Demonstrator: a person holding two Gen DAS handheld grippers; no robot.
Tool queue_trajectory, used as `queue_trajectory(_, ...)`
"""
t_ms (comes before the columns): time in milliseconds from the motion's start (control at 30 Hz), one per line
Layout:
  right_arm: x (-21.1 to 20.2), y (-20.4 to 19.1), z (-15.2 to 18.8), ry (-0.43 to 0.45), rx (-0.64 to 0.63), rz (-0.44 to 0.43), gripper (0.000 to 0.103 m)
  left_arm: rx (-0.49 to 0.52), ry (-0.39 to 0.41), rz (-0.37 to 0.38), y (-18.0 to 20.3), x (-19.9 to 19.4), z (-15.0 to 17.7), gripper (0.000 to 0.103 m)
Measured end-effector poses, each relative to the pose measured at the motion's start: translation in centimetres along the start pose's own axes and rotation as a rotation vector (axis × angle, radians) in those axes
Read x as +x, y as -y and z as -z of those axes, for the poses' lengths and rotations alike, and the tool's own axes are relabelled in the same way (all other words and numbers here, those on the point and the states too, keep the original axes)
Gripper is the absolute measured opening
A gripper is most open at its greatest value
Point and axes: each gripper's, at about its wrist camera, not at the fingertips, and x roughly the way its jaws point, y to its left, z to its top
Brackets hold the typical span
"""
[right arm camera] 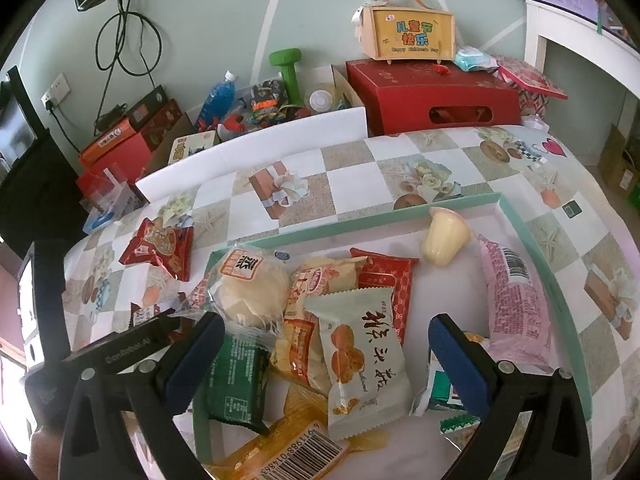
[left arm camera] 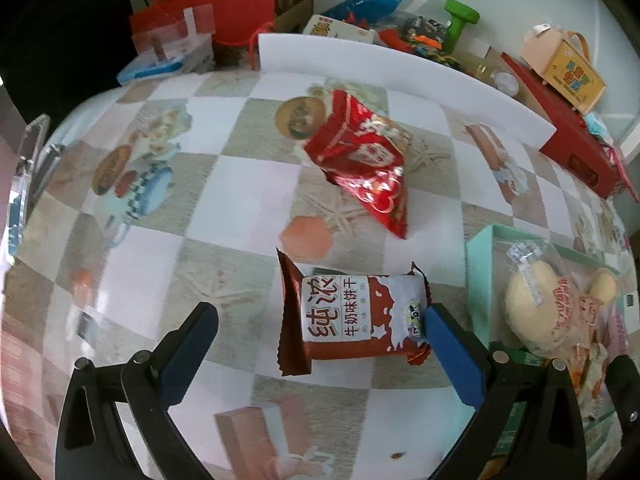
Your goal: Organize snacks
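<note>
Checkered tablecloth [left arm camera: 240, 184] carries two loose snacks: a brown-and-white biscuit pack [left arm camera: 352, 316] and a red bag [left arm camera: 360, 156] beyond it. Left gripper [left arm camera: 320, 328] low, jaws wide, right pad touching the biscuit pack. Right gripper [right arm camera: 326, 340] hovers spread wide over the mint tray [right arm camera: 560, 264], above a pale green pastry pack [right arm camera: 360, 360]. White foam board [left arm camera: 400, 68] edges the clutter behind.

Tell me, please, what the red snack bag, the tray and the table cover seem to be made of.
Red snack bag: glossy plastic film or foil, judging by its crinkles and bright glints. Tray: probably mint cardboard with a matte look, thin straight walls and a white inside. Table cover: likely printed vinyl or oilcloth, smooth with a faint sheen.
</note>
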Motion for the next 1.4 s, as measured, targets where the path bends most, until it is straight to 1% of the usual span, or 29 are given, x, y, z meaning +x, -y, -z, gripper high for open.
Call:
queue_trajectory(133,0.2,-0.3,0.1,-0.007,-0.008,0.0,0.103,0.028,0.015,-0.008,-0.1,-0.2,-0.1,0.101)
queue_trajectory(200,0.3,-0.4,0.2,-0.01,-0.013,0.0,0.103,0.039,0.02,-0.003,0.2,-0.3,-0.2,0.099)
queue_trajectory(267,0.4,-0.5,0.2,-0.012,-0.015,0.001,0.103,0.054,0.025,0.003,0.4,-0.4,-0.3,0.089)
queue_trajectory(300,0.4,-0.5,0.2,-0.012,-0.016,0.003,0.103,0.057,0.026,0.011,0.4,-0.4,-0.4,0.086)
queue_trajectory(333,0.4,-0.5,0.2,-0.012,-0.017,0.004,0.103,0.056,0.026,0.019,0.4,-0.5,-0.5,0.081)
queue_trajectory(367,0.4,-0.6,0.2,-0.012,-0.018,0.006,0.103,0.055,0.026,0.029,0.4,-0.5,-0.5,0.075)
queue_trajectory(433,0.3,-0.6,0.2,-0.01,-0.02,0.009,0.103,0.053,0.026,0.041,0.4,-0.6,-0.7,0.07)
queue_trajectory(600,0.3,-1.0,0.3,-0.007,-0.032,0.017,0.103,0.022,0.022,0.042,-0.8,-0.6,-1.0,0.068)
queue_trajectory(733,0.2,-1.3,0.2,0.005,-0.042,0.015,0.103,-0.029,0.028,0.049,-2.6,-0.9,-1.4,0.061)
queue_trajectory(800,0.0,-1.6,0.2,0.02,-0.05,0.014,0.103,-0.049,0.037,0.046,-3.4,-1.2,-1.5,0.049)
queue_trajectory(833,-0.1,-1.8,0.1,0.028,-0.056,0.015,0.103,-0.06,0.043,0.04,-3.9,-1.3,-1.6,0.038)
queue_trajectory(867,-0.3,-2.1,0.1,0.038,-0.063,0.017,0.103,-0.069,0.047,0.039,-4.3,-1.4,-1.7,0.035)
queue_trajectory(967,-0.6,-2.8,0.2,0.062,-0.083,0.02,0.103,-0.098,0.041,0.067,-5.2,-1.0,-1.7,0.035)
queue_trajectory(1033,-0.5,-3.3,0.3,0.063,-0.094,0.021,0.103,-0.119,0.033,0.096,-5.5,-0.9,-1.6,0.035)
queue_trajectory(1100,-0.5,-3.7,0.4,0.067,-0.098,0.017,0.103,-0.124,0.032,0.107,-5.8,-0.9,-1.6,0.035)
queue_trajectory(1200,-0.6,-4.2,0.3,0.078,-0.094,-0.015,0.103,-0.143,0.032,0.121,-6.4,-0.7,-1.6,0.04)
queue_trajectory(1400,-0.9,-6.7,-0.2,0.088,-0.114,-0.099,0.103,-0.174,0.04,0.091,-8.3,-0.8,-1.7,0.042)
